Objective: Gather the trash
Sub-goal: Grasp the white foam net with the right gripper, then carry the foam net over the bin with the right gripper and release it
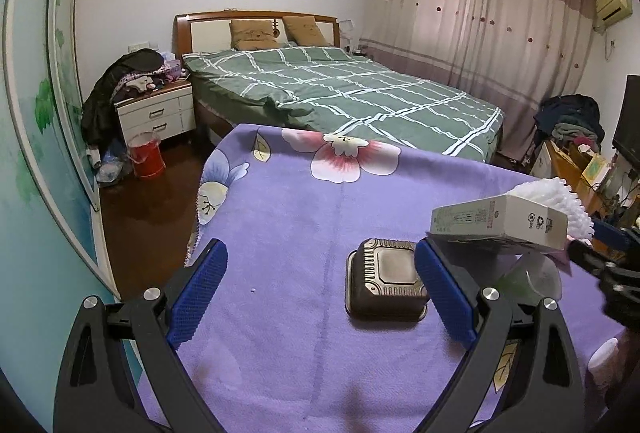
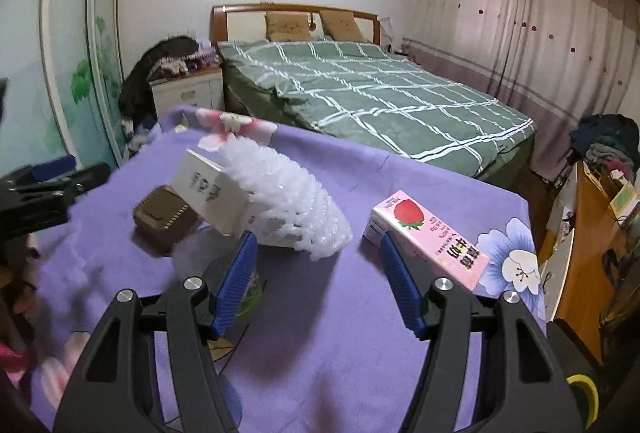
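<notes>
A bedroom table under a purple floral cloth (image 2: 320,333) carries the trash: a pink strawberry milk carton (image 2: 430,239) toward its right edge, a white carton (image 2: 210,193) with foam netting (image 2: 296,205), and a dark tray (image 1: 386,279). Both grippers stand open and empty, so this looks like the approach. The right gripper (image 2: 316,273) needs to shift right, since the carton lies just outside its right finger; the left gripper (image 1: 320,289) has the tray beside its right finger.

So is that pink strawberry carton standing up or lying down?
Lying down. The pink carton rests flat on the purple cloth, its strawberry picture facing up.
</notes>
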`<action>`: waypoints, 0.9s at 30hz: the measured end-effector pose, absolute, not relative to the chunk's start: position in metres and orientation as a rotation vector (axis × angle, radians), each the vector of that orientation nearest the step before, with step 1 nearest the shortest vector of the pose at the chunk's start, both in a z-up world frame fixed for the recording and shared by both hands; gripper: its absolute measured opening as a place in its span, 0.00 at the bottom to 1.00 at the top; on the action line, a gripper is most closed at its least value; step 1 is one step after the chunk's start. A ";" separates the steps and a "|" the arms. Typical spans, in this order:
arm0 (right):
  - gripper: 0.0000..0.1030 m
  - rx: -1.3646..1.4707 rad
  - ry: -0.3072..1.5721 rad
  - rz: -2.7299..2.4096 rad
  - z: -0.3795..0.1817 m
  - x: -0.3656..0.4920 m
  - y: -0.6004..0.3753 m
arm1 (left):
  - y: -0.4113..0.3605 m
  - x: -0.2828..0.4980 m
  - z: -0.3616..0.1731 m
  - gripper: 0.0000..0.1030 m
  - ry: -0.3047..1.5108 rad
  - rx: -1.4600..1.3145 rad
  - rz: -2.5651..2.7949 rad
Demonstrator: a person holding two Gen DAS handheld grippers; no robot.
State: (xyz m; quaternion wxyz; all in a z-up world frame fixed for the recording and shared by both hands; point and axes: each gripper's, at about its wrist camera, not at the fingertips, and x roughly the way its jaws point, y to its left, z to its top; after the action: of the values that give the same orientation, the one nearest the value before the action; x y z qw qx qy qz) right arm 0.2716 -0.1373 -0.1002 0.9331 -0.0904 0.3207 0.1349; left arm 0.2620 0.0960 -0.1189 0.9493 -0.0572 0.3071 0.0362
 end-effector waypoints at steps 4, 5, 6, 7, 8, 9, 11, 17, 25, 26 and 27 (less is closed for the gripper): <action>0.41 -0.210 0.653 0.266 -0.107 0.281 -0.135 | 0.092 0.262 -0.119 0.90 0.629 -0.112 0.061; 0.29 -0.211 0.663 0.270 -0.108 0.283 -0.135 | 0.091 0.261 -0.119 0.90 0.628 -0.111 0.057; 0.16 -0.212 0.665 0.272 -0.109 0.283 -0.136 | 0.090 0.261 -0.119 0.90 0.627 -0.109 0.055; 0.13 -0.212 0.662 0.275 -0.108 0.283 -0.137 | 0.090 0.260 -0.119 0.90 0.627 -0.108 0.054; 0.12 -0.212 0.656 0.277 -0.107 0.282 -0.139 | 0.089 0.260 -0.119 0.90 0.627 -0.107 0.054; 0.11 -0.208 0.653 0.279 -0.106 0.280 -0.139 | 0.088 0.260 -0.119 0.90 0.627 -0.106 0.053; 0.10 -0.194 0.637 0.285 -0.101 0.277 -0.142 | 0.089 0.260 -0.119 0.90 0.627 -0.107 0.054; 0.10 -0.135 0.587 0.283 -0.080 0.259 -0.157 | 0.086 0.258 -0.119 0.90 0.625 -0.104 0.047; 0.10 0.024 0.525 0.220 -0.053 0.216 -0.215 | 0.077 0.257 -0.119 0.90 0.617 -0.087 0.018; 0.10 0.048 0.519 0.200 -0.052 0.208 -0.225 | 0.075 0.256 -0.119 0.90 0.617 -0.085 0.010; 0.10 0.064 0.515 0.181 -0.050 0.203 -0.233 | 0.073 0.256 -0.119 0.90 0.617 -0.080 0.002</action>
State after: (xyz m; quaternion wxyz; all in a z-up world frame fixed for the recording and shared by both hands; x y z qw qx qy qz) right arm 0.2032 -0.2333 -0.0504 0.9625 0.0316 0.2541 0.0893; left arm 0.2555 0.0728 -0.1195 0.9521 -0.0392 0.3034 0.0008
